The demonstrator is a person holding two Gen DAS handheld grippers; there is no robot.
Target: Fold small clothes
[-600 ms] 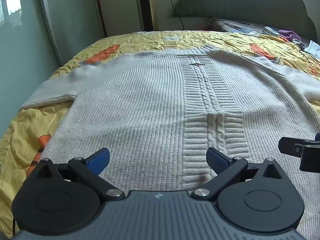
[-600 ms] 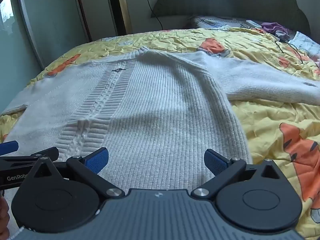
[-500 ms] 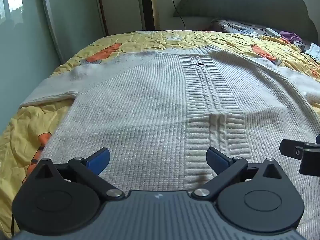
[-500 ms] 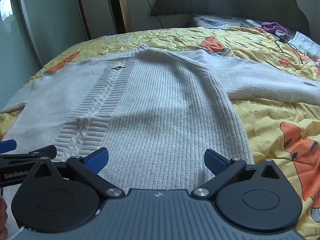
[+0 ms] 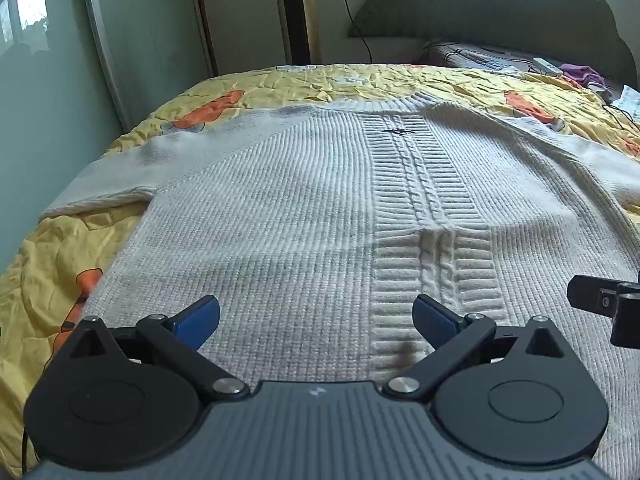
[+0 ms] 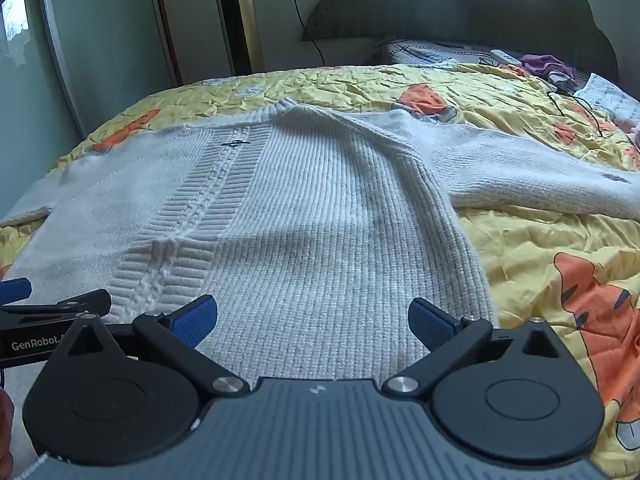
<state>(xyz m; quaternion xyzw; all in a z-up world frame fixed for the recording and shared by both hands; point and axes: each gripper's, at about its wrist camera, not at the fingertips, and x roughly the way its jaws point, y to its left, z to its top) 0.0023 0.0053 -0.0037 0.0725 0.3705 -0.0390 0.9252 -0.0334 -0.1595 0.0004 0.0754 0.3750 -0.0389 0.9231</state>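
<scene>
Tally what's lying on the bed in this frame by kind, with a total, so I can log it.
White knit sweater: 1
Yellow bedspread with orange print: 1
Purple cloth near the headboard: 1
White remote-like item: 1
Black cable: 1
Total: 5

left gripper [image 5: 316, 320]: black linkage, blue pads, grey ribbed body | right gripper [image 6: 313, 319]: same; steel pivot screws

Bed [image 5: 360, 80], yellow-orange printed cover. White knit sweater [image 5: 280, 220] flat on it, ahead of fingers [image 5: 196, 318], sleeves spread. Pillow [image 6: 432, 54], purple cloth [image 6: 544, 64], remote [image 6: 505, 57] far beyond, at headboard.
</scene>
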